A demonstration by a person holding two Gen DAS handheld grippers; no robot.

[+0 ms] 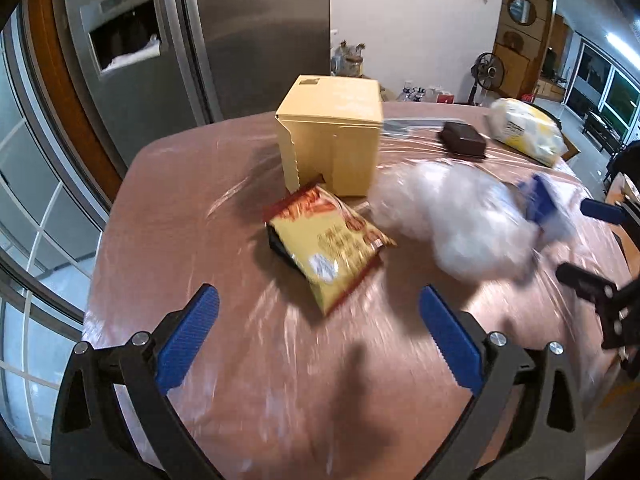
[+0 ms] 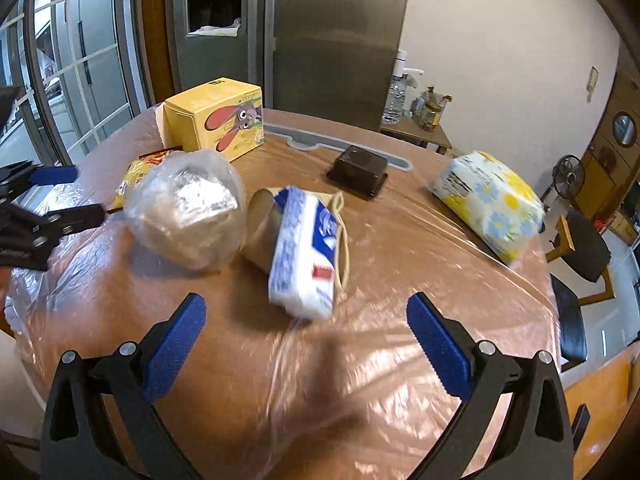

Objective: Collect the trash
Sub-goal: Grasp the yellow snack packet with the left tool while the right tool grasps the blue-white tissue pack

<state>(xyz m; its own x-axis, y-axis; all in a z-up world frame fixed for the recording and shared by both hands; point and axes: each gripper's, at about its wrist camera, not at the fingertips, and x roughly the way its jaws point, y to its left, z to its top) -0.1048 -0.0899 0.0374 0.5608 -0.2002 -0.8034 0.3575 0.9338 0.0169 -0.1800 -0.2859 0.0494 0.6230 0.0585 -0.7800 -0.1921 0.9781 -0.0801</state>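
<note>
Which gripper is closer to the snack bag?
Left. The left gripper hangs open just before the snack bag; the right gripper is farther, past the clear bag.

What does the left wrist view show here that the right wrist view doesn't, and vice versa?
Only the left wrist view shows the snack bag in full. Only the right wrist view shows the rabbit print on the yellow box, the paper cup behind the blue-and-white pack, and the water bottle. Both show the box, clear plastic bag, dark container, floral pack and fridge.
</note>
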